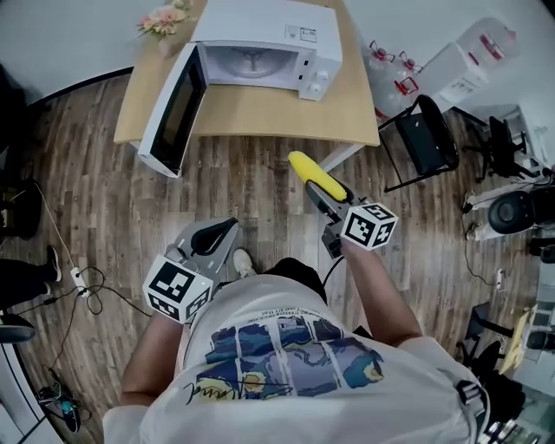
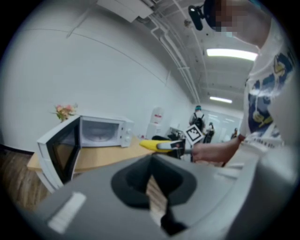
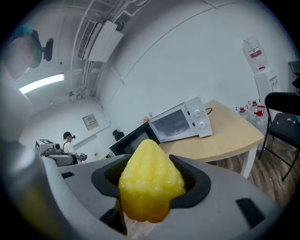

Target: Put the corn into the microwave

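Yellow plastic corn cob [image 3: 150,185], clamped between the jaws of the right hand-held gripper [image 1: 319,192], held in the air short of the light wooden surface [image 1: 260,117]. The left hand-held gripper [image 1: 217,238] hangs low, jaws together on nothing. Beyond, a white microwave [image 1: 260,39] stands with its door [image 1: 173,104] open. This looks like the carrying step; next, the cob likely needs reaching forward and left into the cavity.

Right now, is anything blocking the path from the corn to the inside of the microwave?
Nothing visible does. The right hand-held gripper holds the corn short of the table. The microwave has its door swung wide open, and the cavity shows only the turntable.
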Tool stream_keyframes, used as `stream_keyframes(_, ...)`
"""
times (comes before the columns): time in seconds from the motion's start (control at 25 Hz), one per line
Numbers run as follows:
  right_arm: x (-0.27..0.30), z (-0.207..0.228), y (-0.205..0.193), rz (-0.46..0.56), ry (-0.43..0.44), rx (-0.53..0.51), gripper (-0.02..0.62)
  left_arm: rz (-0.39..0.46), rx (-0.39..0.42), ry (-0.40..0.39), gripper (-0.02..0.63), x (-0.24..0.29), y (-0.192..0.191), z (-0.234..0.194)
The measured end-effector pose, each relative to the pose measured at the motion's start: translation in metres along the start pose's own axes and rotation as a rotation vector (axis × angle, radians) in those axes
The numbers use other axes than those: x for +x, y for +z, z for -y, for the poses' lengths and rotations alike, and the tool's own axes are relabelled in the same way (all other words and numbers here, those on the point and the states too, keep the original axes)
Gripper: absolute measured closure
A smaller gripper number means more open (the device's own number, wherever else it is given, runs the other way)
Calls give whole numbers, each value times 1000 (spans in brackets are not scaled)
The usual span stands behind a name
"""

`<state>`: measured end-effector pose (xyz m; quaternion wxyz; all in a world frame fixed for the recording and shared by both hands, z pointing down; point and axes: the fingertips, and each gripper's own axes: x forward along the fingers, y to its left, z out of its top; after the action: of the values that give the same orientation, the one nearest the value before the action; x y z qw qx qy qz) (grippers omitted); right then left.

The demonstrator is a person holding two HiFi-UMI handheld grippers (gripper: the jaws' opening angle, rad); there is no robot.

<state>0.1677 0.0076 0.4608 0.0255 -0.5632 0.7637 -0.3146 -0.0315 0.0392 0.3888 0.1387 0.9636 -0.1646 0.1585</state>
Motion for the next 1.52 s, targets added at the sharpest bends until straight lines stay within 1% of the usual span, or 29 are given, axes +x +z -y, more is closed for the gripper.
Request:
stream_keyframes(0.16, 55, 6, 18, 6, -14, -9, 345, 2, -41, 48, 597, -11, -1, -44)
stream_keyframes(0.32, 108, 20, 36, -14, -18, -28, 345, 39, -74, 99, 598, -15, 12, -73)
stream_keyframes(0.48, 167, 35, 51, -43, -22, -73, 345, 37, -110, 155, 597, -15, 19, -106)
stream_keyframes(0.6, 213, 46, 65, -68, -21, -122, 345, 40, -129, 206, 598, -9, 32, -133)
stream_keyframes(0.8, 282, 66, 82, -111, -13, -180, 345, 65, -135, 287, 598, 4, 63, -172)
stream_keyframes(1.0, 342, 86, 93, -145, -15, -232, 345, 67, -156, 367, 598, 11, 75, -200)
stream_keyframes(1.16, 381, 101, 100, -163, -25, -277, 345, 60, -176, 428, 598, 13, 79, -215)
stream_keyframes(1.52, 443, 124, 99, -210, -53, -397, 345, 57, -220, 552, 598, 4, 80, -238)
